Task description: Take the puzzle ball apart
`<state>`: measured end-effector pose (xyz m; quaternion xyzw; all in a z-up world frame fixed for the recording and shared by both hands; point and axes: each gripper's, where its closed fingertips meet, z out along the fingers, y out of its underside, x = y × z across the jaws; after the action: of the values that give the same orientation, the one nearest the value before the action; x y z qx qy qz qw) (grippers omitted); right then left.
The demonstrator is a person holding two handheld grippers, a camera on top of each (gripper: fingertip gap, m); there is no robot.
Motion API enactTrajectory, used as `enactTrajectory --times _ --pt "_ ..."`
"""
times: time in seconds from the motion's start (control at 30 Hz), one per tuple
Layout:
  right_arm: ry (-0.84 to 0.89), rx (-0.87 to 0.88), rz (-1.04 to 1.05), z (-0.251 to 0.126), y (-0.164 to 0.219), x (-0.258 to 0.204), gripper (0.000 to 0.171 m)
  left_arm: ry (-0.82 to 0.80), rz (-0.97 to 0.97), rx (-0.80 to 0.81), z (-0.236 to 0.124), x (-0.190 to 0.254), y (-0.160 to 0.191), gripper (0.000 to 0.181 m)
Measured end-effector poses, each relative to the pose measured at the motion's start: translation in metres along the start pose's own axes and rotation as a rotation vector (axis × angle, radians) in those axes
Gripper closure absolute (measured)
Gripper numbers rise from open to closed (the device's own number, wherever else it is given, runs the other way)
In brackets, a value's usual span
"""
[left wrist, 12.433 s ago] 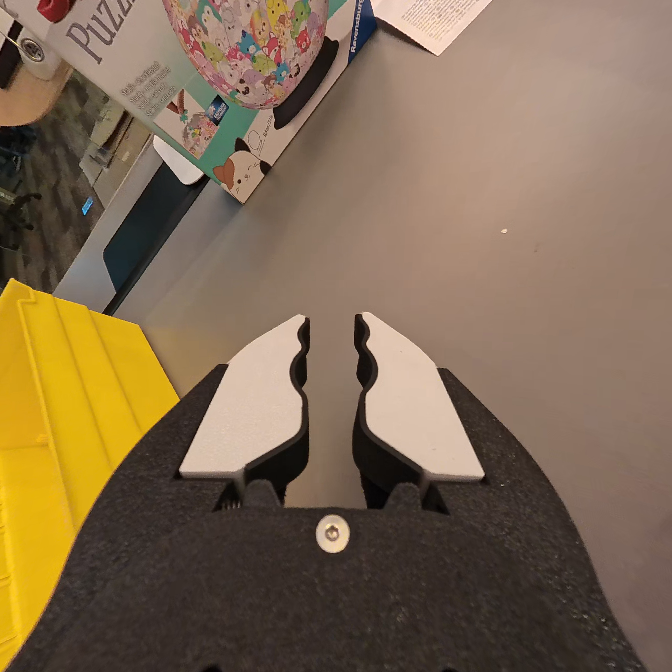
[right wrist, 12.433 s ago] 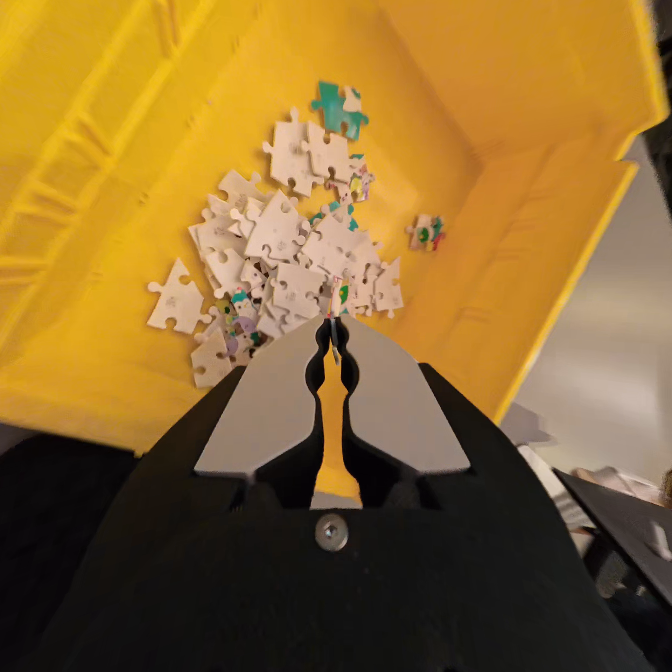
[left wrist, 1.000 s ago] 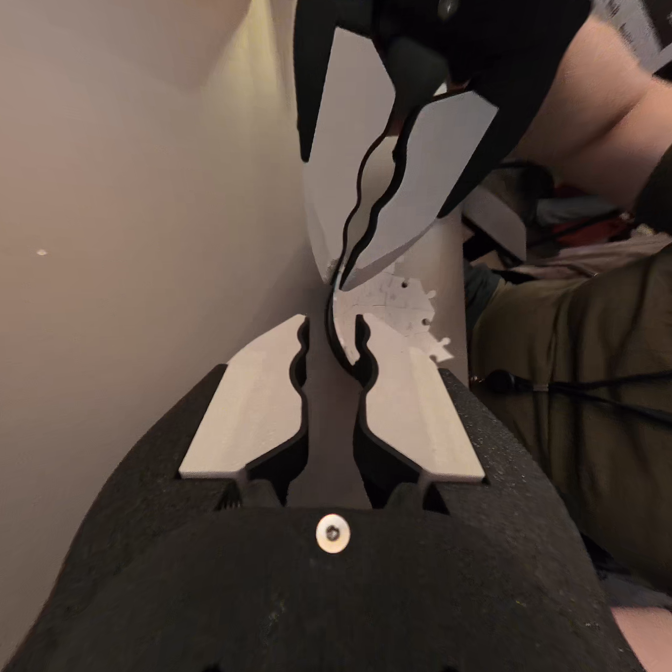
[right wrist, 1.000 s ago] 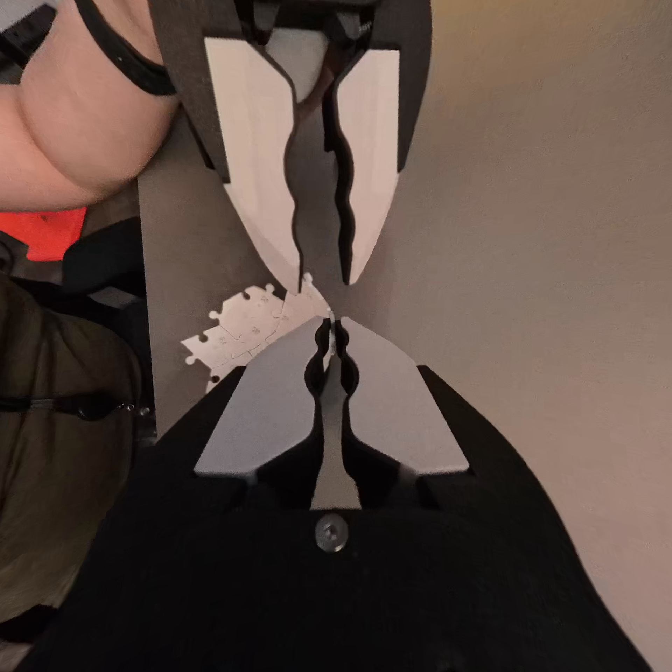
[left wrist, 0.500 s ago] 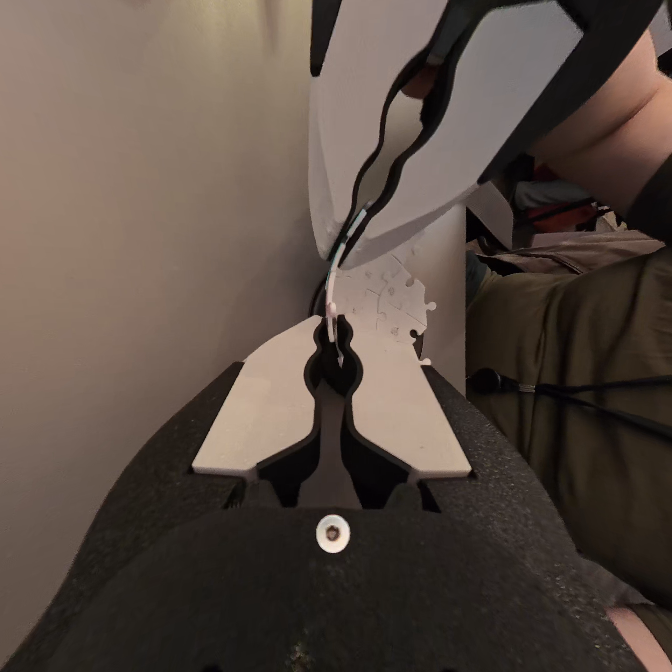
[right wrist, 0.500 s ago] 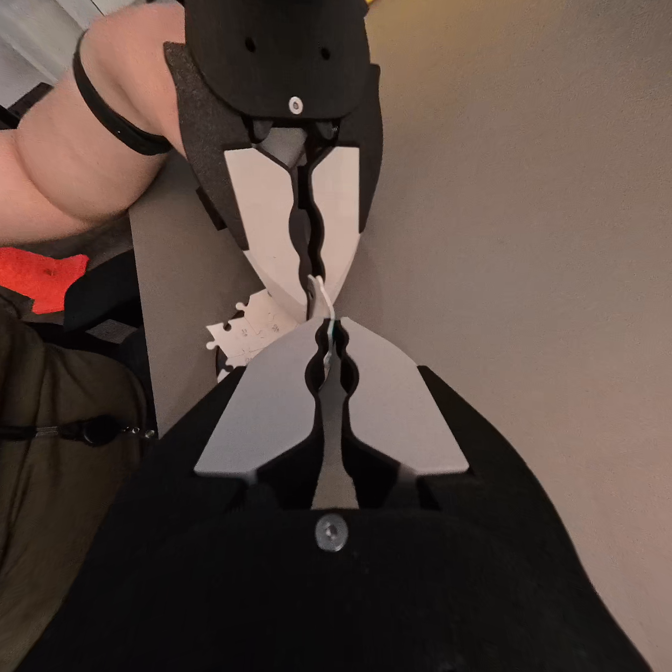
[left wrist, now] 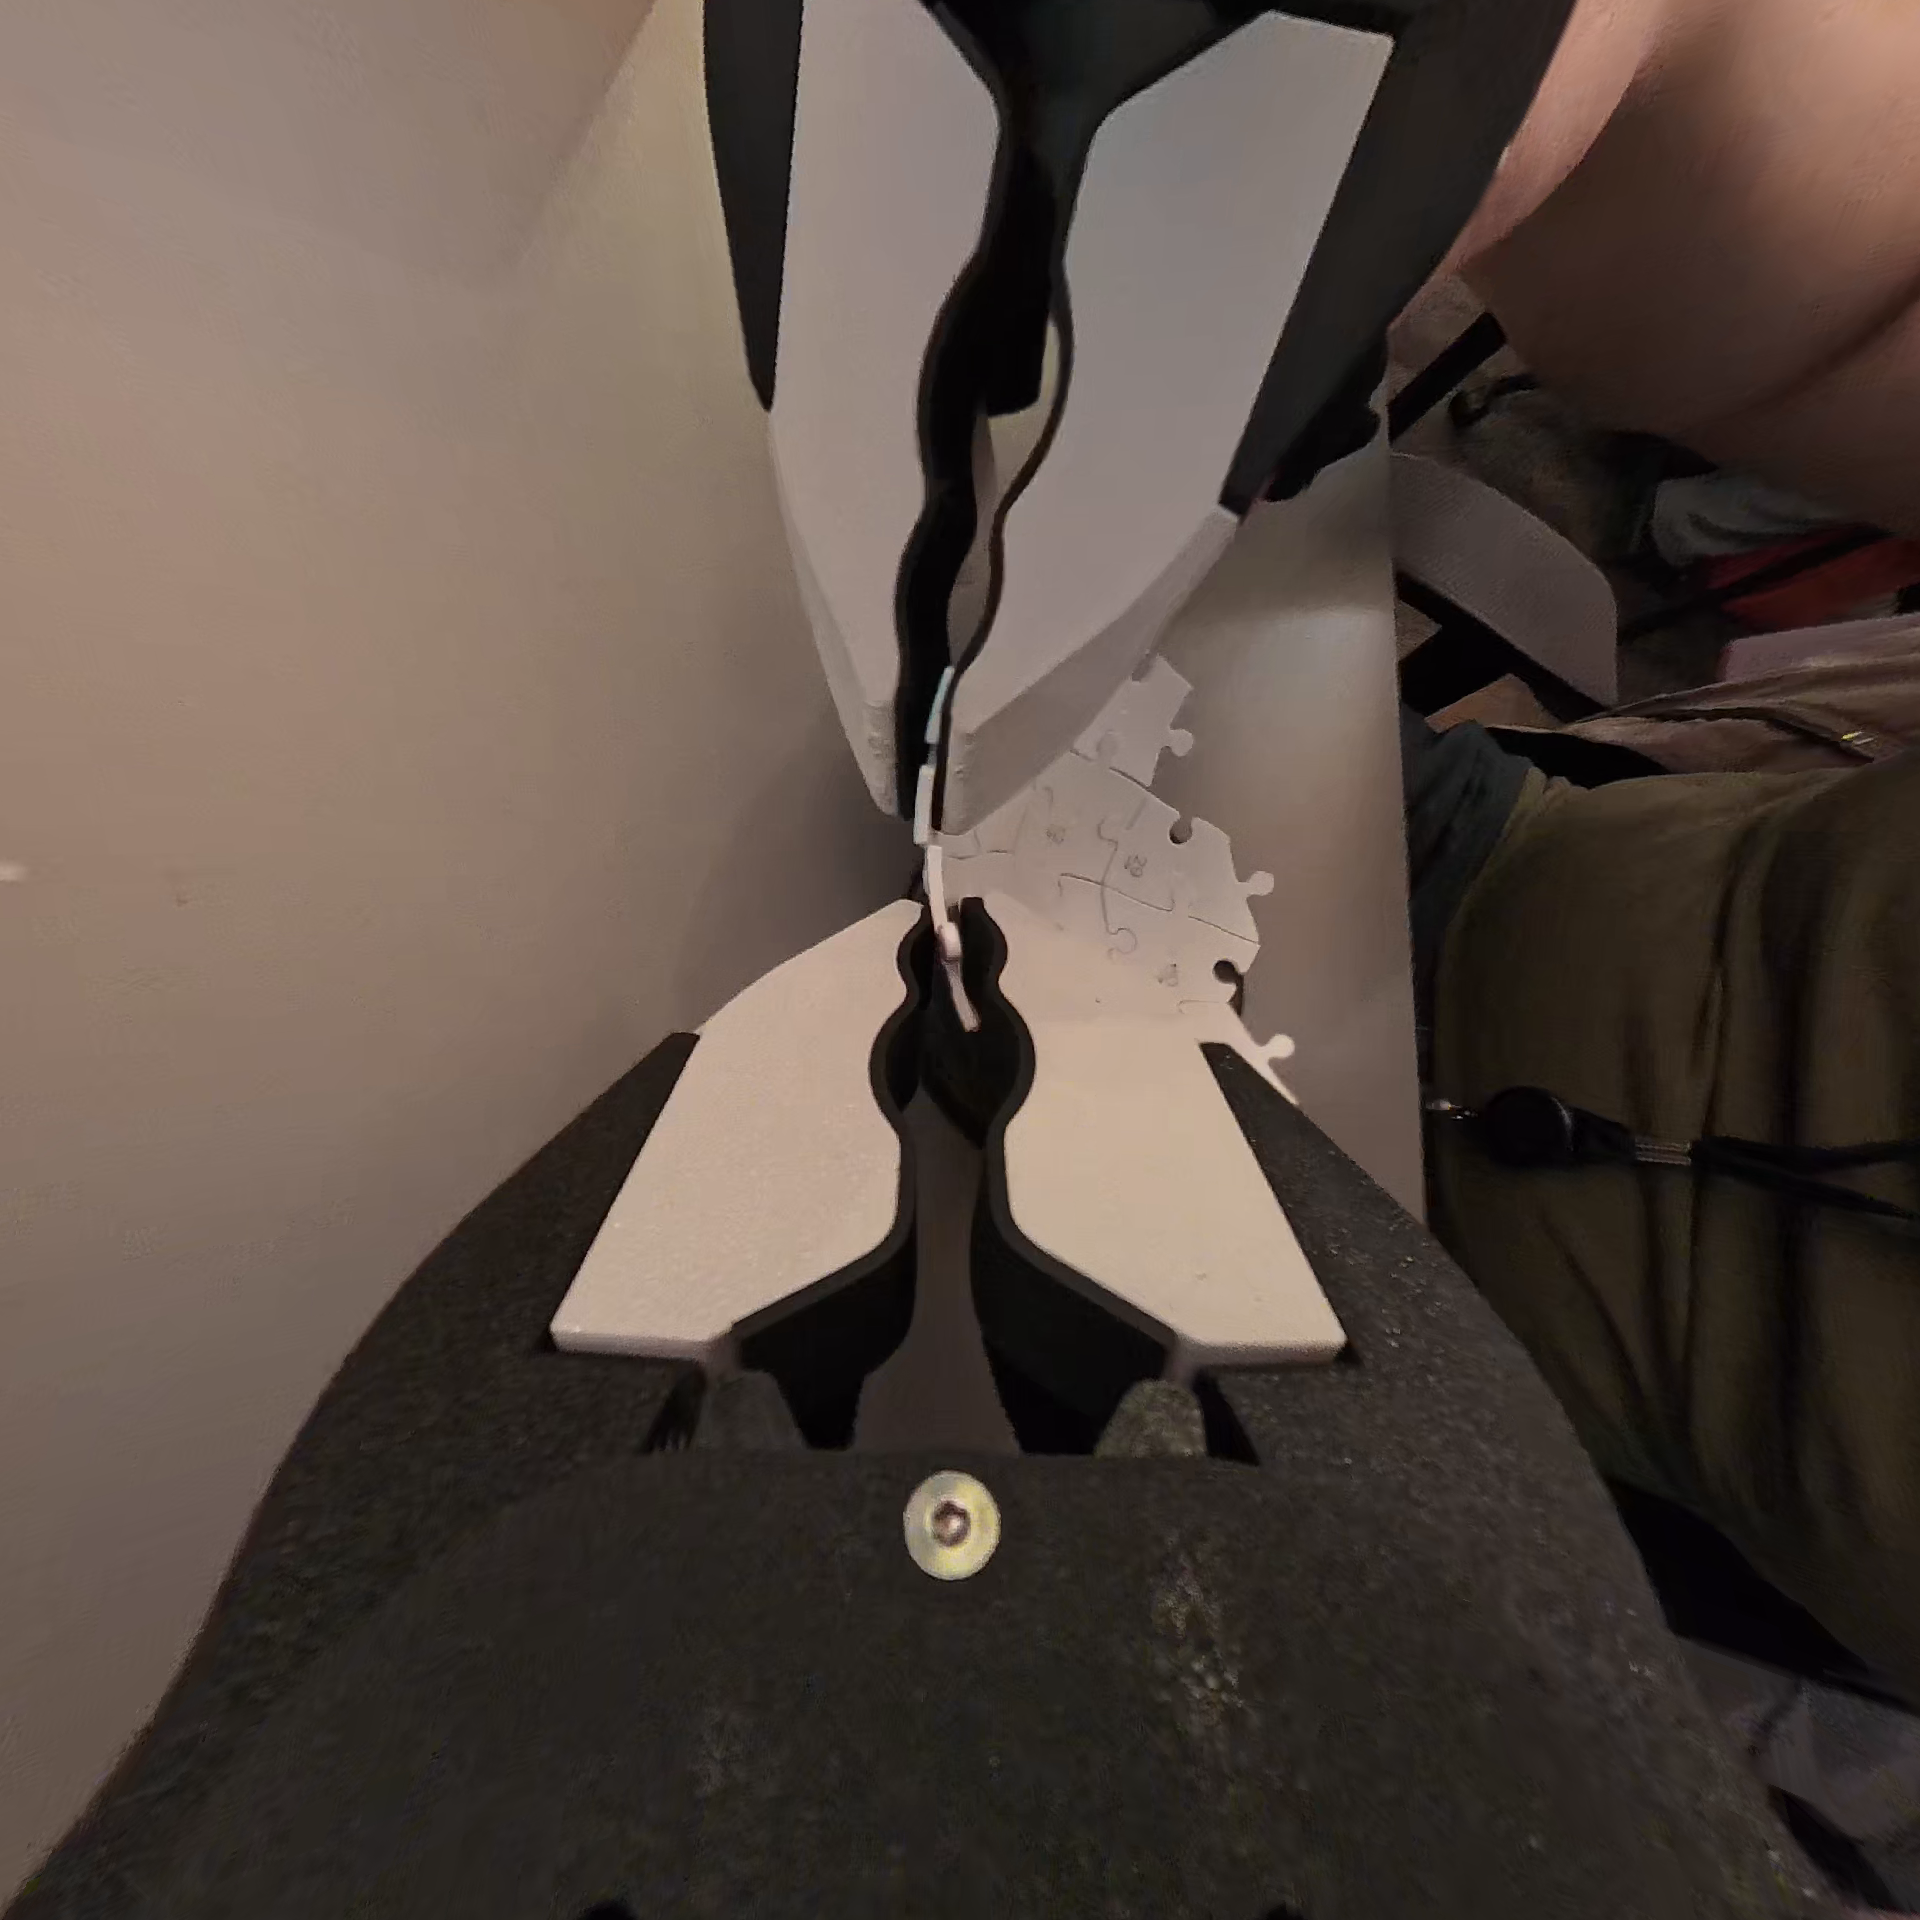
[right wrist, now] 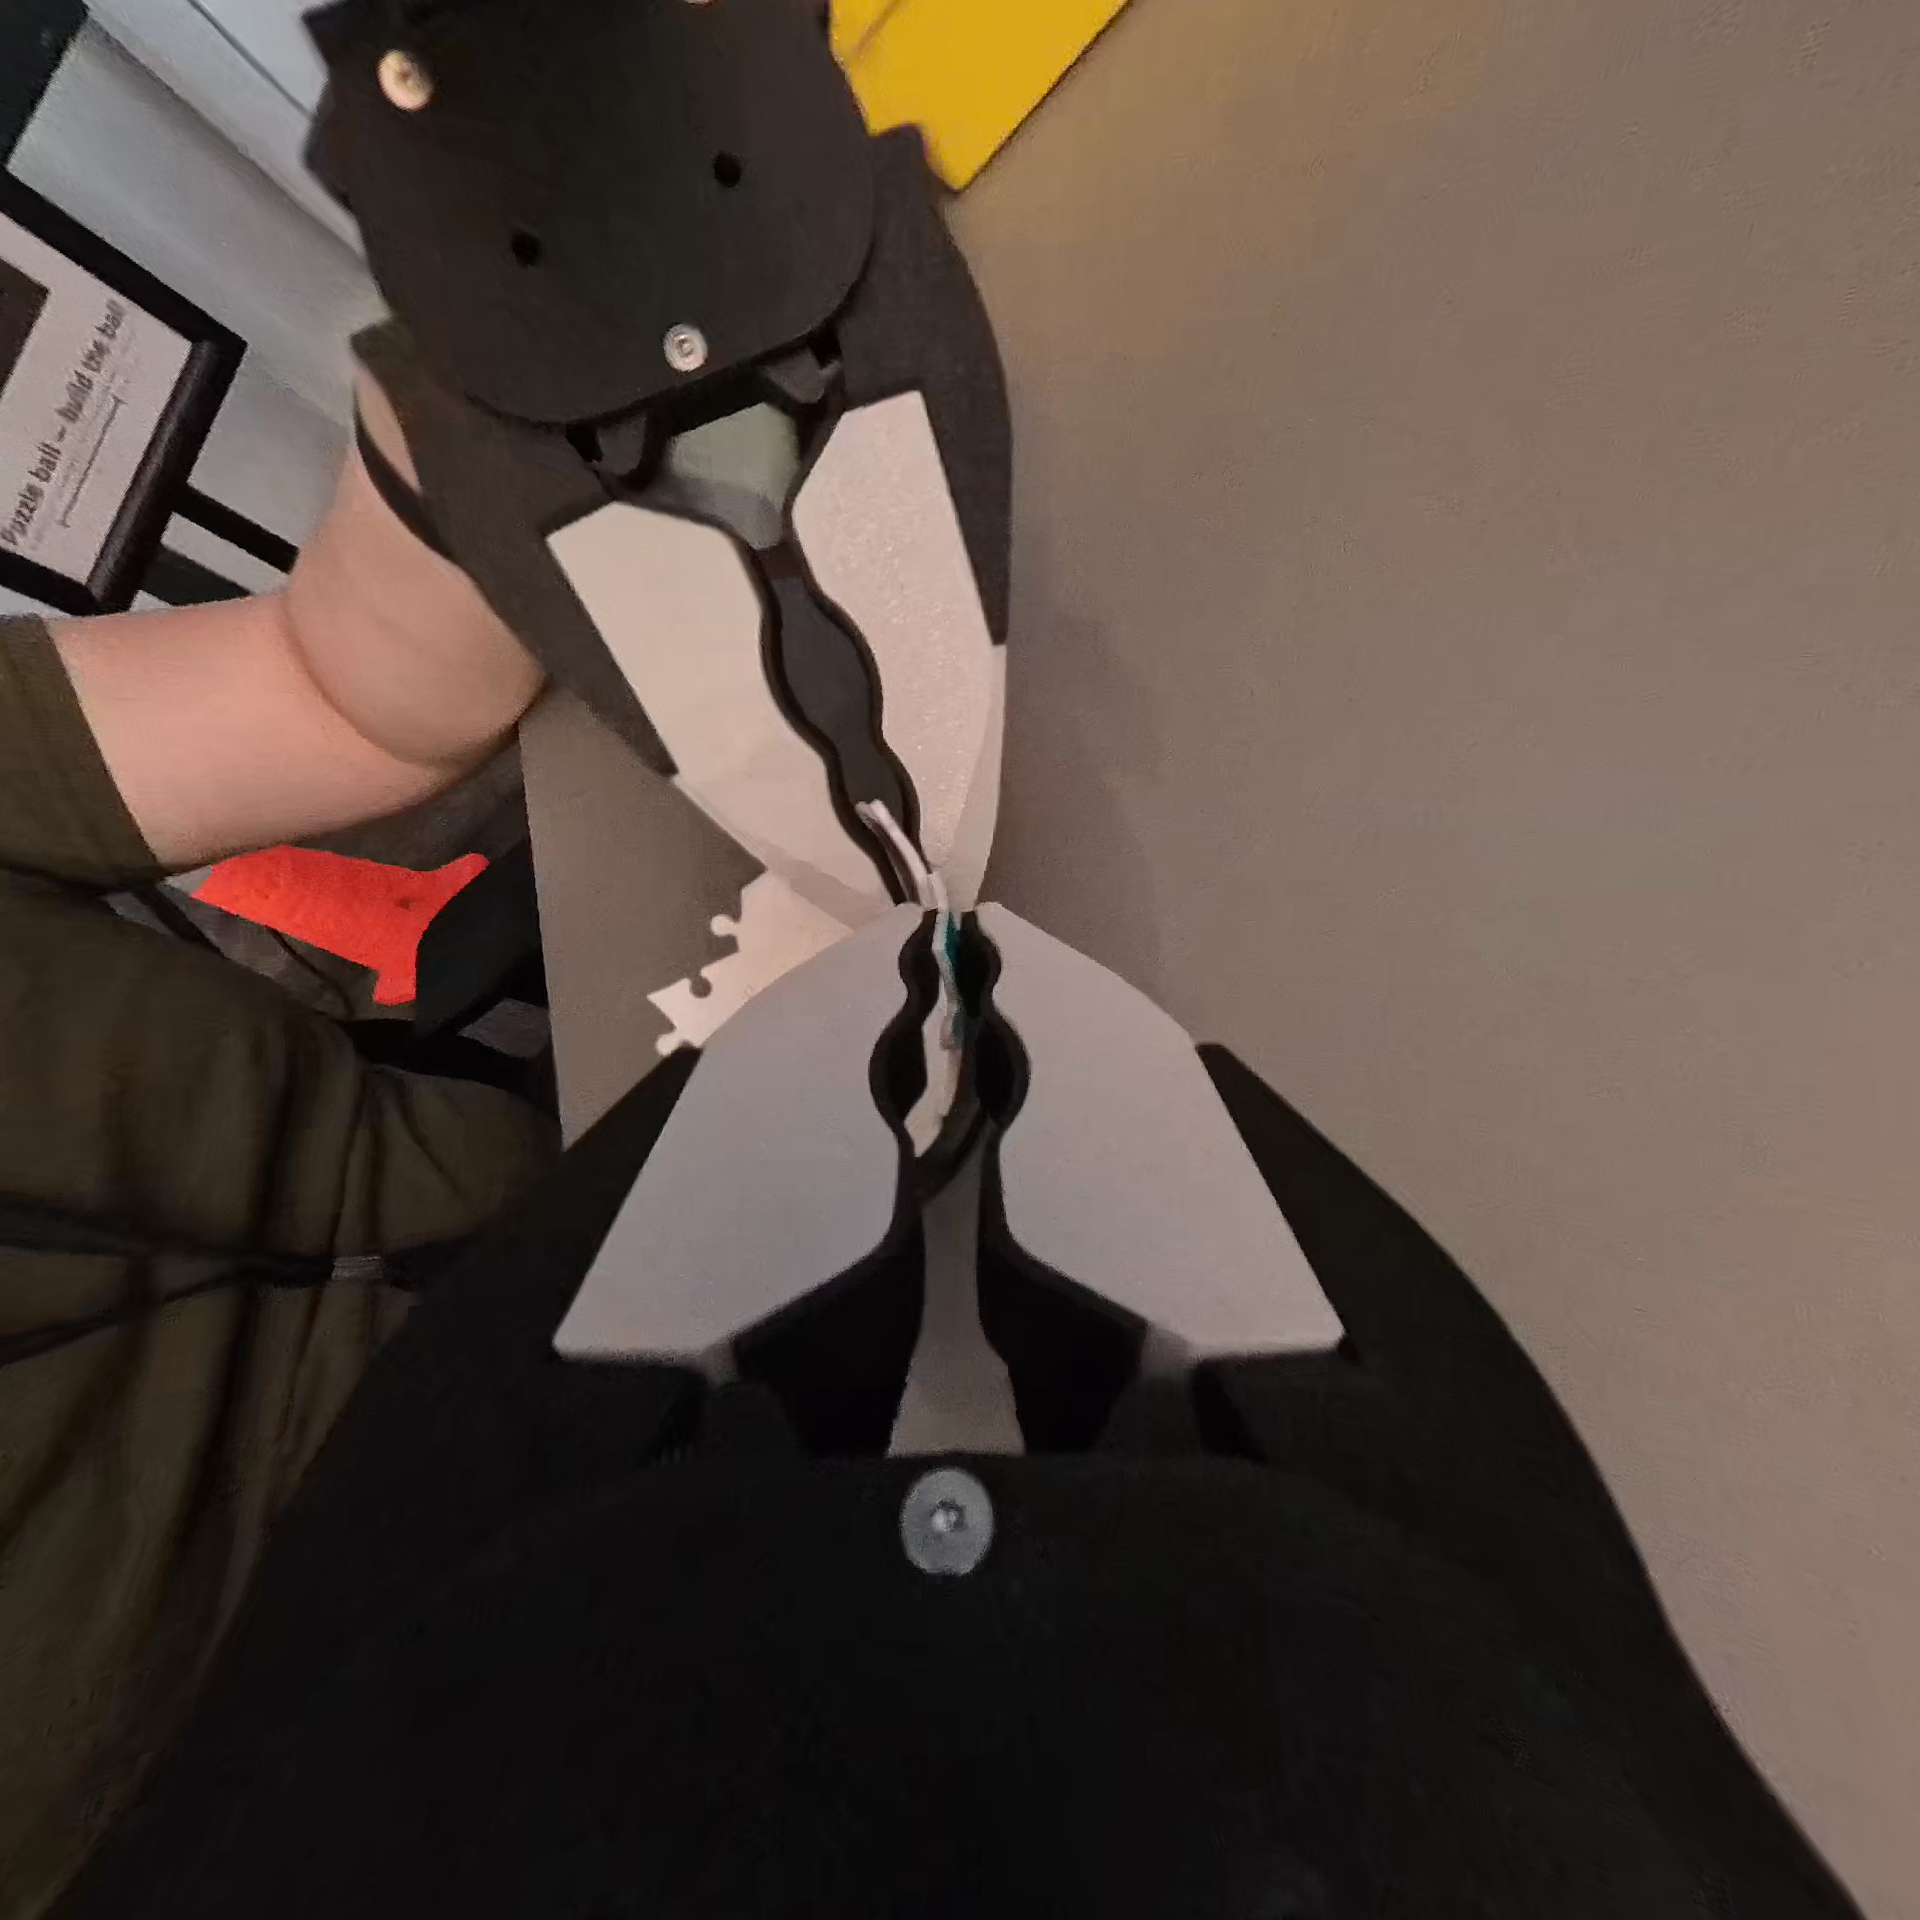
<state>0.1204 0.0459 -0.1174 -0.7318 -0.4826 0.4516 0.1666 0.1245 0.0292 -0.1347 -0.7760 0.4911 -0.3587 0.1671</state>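
A grey worktop (left wrist: 364, 623) fills the left half of the left wrist view and the right half of the right wrist view. At the right edge of the left wrist view sits a person in an olive sleeve (left wrist: 1683, 1091), a bare forearm (right wrist: 343, 717) at centre left of the right wrist view. A corner of a yellow bin (right wrist: 966, 83) shows at the top of that view. Mid-frame, the two grippers meet tip to tip: the left gripper (left wrist: 948, 914) is clenched on one end of a curved fragment of the puzzle ball (left wrist: 1143, 894), its white backs fanned out just right of centre, while the right gripper (right wrist: 940, 920) is clamped on the other end of the same fragment, whose thin edge (right wrist: 948, 977) runs between both sets of fingertips. A red object (right wrist: 343, 904) lies at middle left in the right wrist view.
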Motion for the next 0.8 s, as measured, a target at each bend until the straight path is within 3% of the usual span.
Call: enactTrajectory --times 0.1,0.2,0.37,0.5,0.67,0.8 --pt "0.014 0.003 -0.257 -0.002 0.001 -0.008 0.167 0.124 -0.110 0.017 -0.002 0.007 -0.001 0.179" --pt "0.027 0.032 -0.338 -0.004 -0.001 -0.011 0.167 0.125 -0.077 0.030 -0.003 0.009 -0.002 0.179" --pt "0.053 0.015 -0.169 0.001 0.000 0.002 0.168 0.003 -0.027 0.006 -0.002 -0.003 0.001 0.177" --pt "0.100 -0.005 -0.104 0.001 0.000 0.008 0.168 -0.021 -0.076 0.027 -0.009 -0.010 -0.001 0.178" --pt "0.104 -0.021 -0.126 0.002 0.003 0.005 0.168 -0.033 -0.011 0.002 -0.008 -0.007 0.002 0.177" --pt "0.078 -0.010 -0.016 0.000 0.002 0.009 0.168 -0.061 0.034 0.012 -0.007 -0.010 -0.001 0.177"
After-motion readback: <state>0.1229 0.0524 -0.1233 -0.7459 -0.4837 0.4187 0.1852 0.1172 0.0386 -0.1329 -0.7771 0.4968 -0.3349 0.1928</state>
